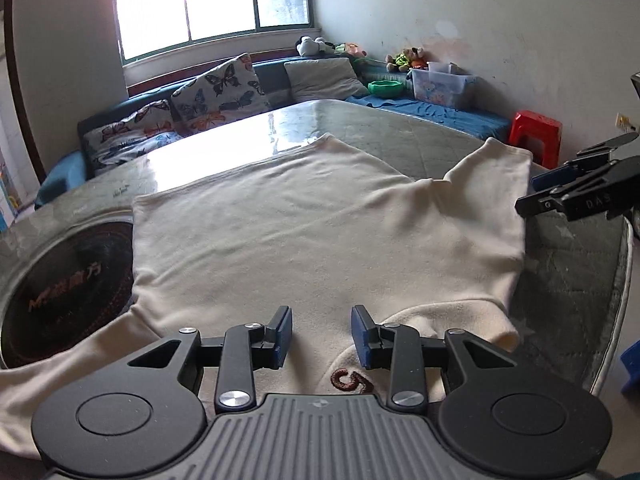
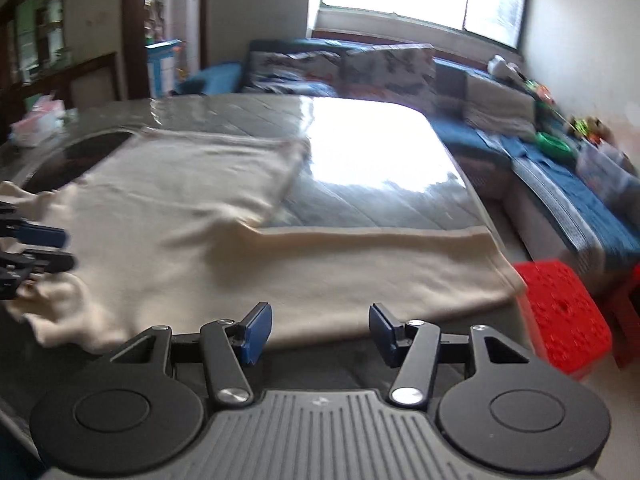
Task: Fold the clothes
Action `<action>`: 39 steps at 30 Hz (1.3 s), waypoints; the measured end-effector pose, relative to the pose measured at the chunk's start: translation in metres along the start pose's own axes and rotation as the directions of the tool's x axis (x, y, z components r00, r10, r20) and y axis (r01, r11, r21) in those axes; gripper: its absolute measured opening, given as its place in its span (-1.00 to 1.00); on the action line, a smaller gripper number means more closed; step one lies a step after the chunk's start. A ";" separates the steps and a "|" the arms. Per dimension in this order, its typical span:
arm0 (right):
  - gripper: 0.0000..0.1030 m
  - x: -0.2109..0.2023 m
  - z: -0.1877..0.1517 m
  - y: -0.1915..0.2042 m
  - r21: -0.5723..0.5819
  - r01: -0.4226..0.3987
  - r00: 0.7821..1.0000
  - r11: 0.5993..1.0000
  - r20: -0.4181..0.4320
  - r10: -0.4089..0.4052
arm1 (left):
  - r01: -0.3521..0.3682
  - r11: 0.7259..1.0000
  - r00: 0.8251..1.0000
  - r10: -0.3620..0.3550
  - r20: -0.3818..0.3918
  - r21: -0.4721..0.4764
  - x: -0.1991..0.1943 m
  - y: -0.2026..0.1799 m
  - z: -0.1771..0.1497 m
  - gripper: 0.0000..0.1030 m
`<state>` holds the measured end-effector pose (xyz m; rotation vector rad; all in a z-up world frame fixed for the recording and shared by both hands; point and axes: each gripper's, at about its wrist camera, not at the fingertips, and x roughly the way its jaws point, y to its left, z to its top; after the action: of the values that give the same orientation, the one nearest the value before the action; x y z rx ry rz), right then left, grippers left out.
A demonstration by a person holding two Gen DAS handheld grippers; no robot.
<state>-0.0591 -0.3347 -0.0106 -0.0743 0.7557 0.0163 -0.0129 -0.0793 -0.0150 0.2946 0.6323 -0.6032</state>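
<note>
A cream sweatshirt (image 1: 304,236) lies spread flat on the glass-topped counter (image 1: 224,148), its body toward the far side and a sleeve (image 1: 496,176) stretched out to the right edge. In the left wrist view the left tool (image 1: 321,336) hangs just above the near part of the garment, its blue-padded fingers (image 1: 283,336) spread apart with nothing between them; beneath it a folded flap of the cloth shows a small dark red embroidered mark (image 1: 352,380). A round dark inset (image 1: 68,292) in the counter, with lettering on it, sits to the left, partly covered by the sweatshirt's edge. The right tool (image 1: 532,194) shows at the far right of that view, beside the sleeve, and from that angle its gap is hard to judge. The right wrist view, somewhat blurred, settles it: the right tool (image 2: 320,332) is wide open, empty, poised over the counter's near edge just short of the sleeve's hem. The left tool (image 2: 60,248) peeks in at that frame's left edge over the bunched cloth. Past the counter stand a red plastic stool (image 2: 560,320), a blue sofa (image 1: 440,110) with butterfly-print cushions (image 1: 216,88), a green bowl (image 1: 386,88), a clear storage box (image 1: 440,84) and some soft toys (image 1: 408,58) below a bright window (image 1: 212,0).
</note>
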 end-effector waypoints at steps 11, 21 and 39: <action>-0.08 0.012 0.002 -0.077 0.253 0.178 0.982 0.951 0.008 -0.187 | 0.024 1.000 0.999 -0.024 0.032 0.013 -0.002 -0.011 0.023 -0.30; -0.28 0.029 -0.003 -0.103 0.360 0.230 0.970 0.904 -0.008 -0.244 | 0.050 0.998 0.998 -0.051 0.030 0.035 0.009 -0.029 0.034 -0.25; -0.92 -0.007 0.004 -0.104 0.386 0.217 0.956 0.897 0.102 -0.275 | 0.093 0.995 0.996 -0.093 -0.001 0.046 0.037 -0.050 0.044 0.02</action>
<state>-0.0571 -0.4380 0.0032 0.1920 0.5784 -0.3613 0.0005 -0.1539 -0.0083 0.3090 0.6344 -0.7077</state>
